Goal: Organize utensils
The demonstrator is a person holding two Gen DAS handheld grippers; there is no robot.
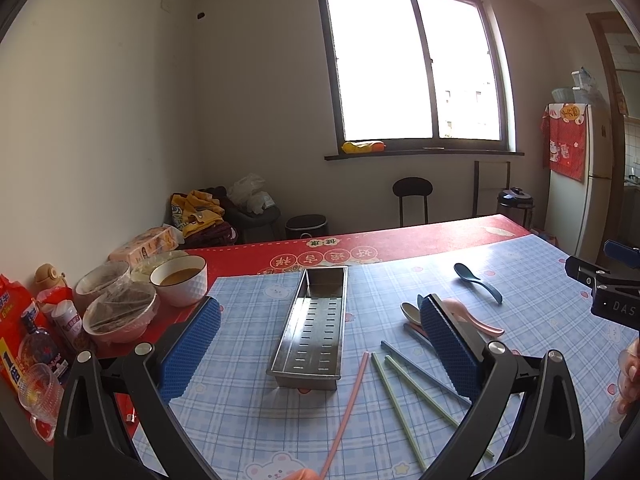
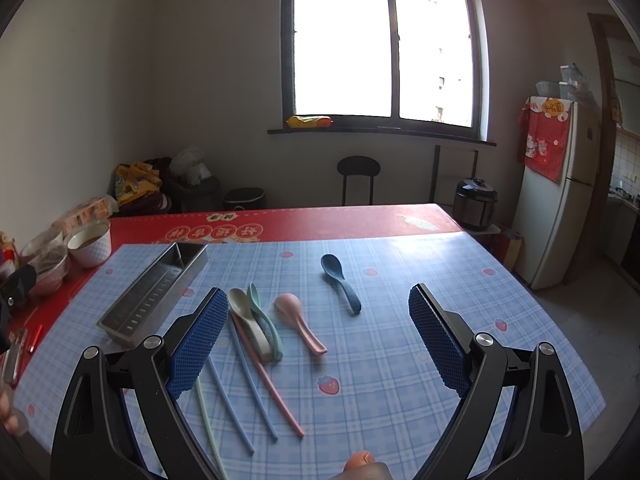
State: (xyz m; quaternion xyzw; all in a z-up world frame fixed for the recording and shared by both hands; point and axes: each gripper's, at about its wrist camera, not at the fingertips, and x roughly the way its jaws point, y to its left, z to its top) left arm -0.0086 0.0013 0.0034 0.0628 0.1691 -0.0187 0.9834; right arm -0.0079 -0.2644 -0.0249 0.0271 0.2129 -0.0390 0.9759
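Observation:
A long metal utensil tray (image 1: 316, 320) (image 2: 156, 292) lies empty on the blue checked mat. Right of it lie several spoons: dark blue (image 1: 476, 278) (image 2: 340, 282), pink (image 1: 476, 320) (image 2: 300, 320), beige (image 2: 246, 316) and green (image 2: 262, 316). Several chopsticks lie near the front: pink (image 1: 348, 412) (image 2: 268, 380), green (image 1: 400, 408) and blue (image 2: 240, 380). My left gripper (image 1: 320, 344) is open above the tray's near end. My right gripper (image 2: 318, 344) is open above the pink spoon and chopsticks. Both are empty.
Covered bowls (image 1: 120, 308), a white bowl (image 1: 180, 280) (image 2: 90, 244), bottles and packets (image 1: 24, 340) crowd the table's left edge on the red cloth (image 1: 400, 240). A fridge (image 2: 560, 192), a stool (image 2: 358, 176) and a pressure cooker (image 2: 476, 200) stand beyond the table.

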